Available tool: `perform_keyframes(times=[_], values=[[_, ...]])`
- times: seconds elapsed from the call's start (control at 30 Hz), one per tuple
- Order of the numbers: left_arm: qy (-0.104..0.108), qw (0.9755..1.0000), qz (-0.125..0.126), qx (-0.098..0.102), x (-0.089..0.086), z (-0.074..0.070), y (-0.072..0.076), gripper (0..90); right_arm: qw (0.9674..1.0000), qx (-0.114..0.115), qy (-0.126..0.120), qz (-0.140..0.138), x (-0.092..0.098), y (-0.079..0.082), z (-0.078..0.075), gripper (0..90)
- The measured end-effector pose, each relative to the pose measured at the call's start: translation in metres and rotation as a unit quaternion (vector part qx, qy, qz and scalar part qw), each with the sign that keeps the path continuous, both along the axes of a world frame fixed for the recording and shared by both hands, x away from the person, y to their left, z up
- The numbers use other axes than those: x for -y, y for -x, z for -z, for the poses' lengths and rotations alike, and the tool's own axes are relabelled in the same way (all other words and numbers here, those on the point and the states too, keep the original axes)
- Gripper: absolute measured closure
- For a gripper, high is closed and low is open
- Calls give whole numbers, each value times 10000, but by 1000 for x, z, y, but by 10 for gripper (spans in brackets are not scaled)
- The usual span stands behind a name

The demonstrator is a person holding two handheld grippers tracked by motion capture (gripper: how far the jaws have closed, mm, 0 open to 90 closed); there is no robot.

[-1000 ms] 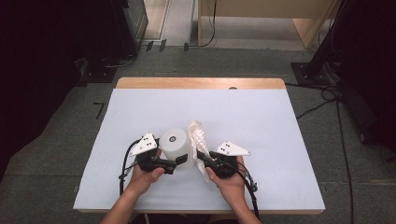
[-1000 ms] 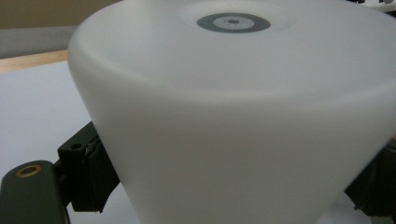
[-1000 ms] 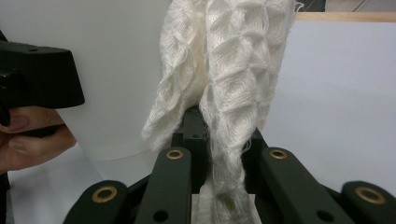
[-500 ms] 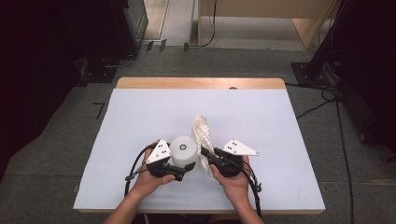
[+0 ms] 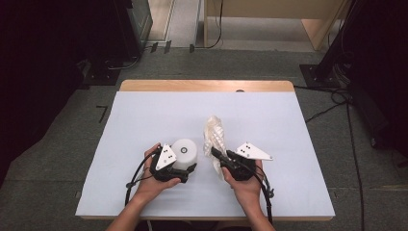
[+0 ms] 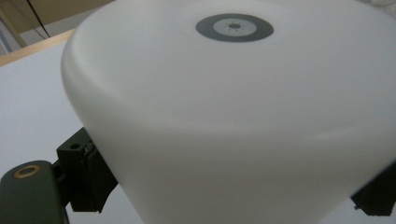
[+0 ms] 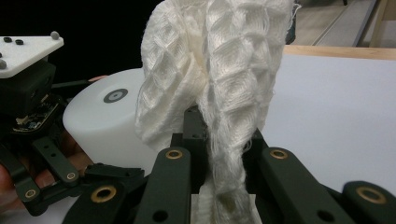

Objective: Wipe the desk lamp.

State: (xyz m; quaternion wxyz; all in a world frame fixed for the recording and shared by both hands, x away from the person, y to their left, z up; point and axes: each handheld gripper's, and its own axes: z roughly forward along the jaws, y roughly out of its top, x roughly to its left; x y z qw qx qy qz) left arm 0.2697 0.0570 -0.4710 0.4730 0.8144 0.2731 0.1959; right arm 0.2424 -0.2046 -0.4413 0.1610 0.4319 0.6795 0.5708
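Lower centre of the high view: the left claw (image 5: 188,168) is clamped on a white, smooth plastic cylinder with a grey ring mark on its top face (image 5: 184,153), which sits on the pale-covered counter (image 5: 144,110) just left of frame centre. In the left gripper view the cylinder (image 6: 233,116) spans the gap, with a black jaw against each flank. The right claw (image 5: 215,153) is pinched narrow on a white, waffle-knit cloth bundle (image 5: 214,134), which stands upward just right of the cylinder; in the right gripper view the cloth (image 7: 219,84) rises from between the closed jaws. Judged step: both items gripped, cloth about to meet cylinder, probably for wiping or wrapping. Next move calls for holding the cylinder steady and bringing the cloth across to its side.
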Motion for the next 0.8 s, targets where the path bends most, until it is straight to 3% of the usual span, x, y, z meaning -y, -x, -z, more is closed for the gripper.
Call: perform_keyframes(times=[0.1,0.2,0.27,0.37,0.47,0.57,0.63,0.8], values=[[18,9999,-112,-10,1,-2,1,68,10000,-4,-13,34,3,-1,0,795],[272,9991,-317,14,-4,-11,3,44,10000,-26,-11,80,6,-2,1,795],[335,9983,-465,33,-5,-15,6,42,9999,-22,-31,111,7,-3,1,795],[121,9971,-748,66,4,-9,12,42,9999,-16,-43,125,8,-4,1,795],[-36,9924,-1228,-20,15,0,16,42,9999,-44,-33,112,6,-4,2,795],[47,9871,-1592,-158,21,2,20,63,10000,-34,-2,83,5,-5,3,795],[0,9873,-1589,-73,23,2,21,77,10000,-41,10,80,4,-6,4,795],[110,9916,-1290,-60,13,0,16,86,10000,-40,24,80,4,-6,5,795]])
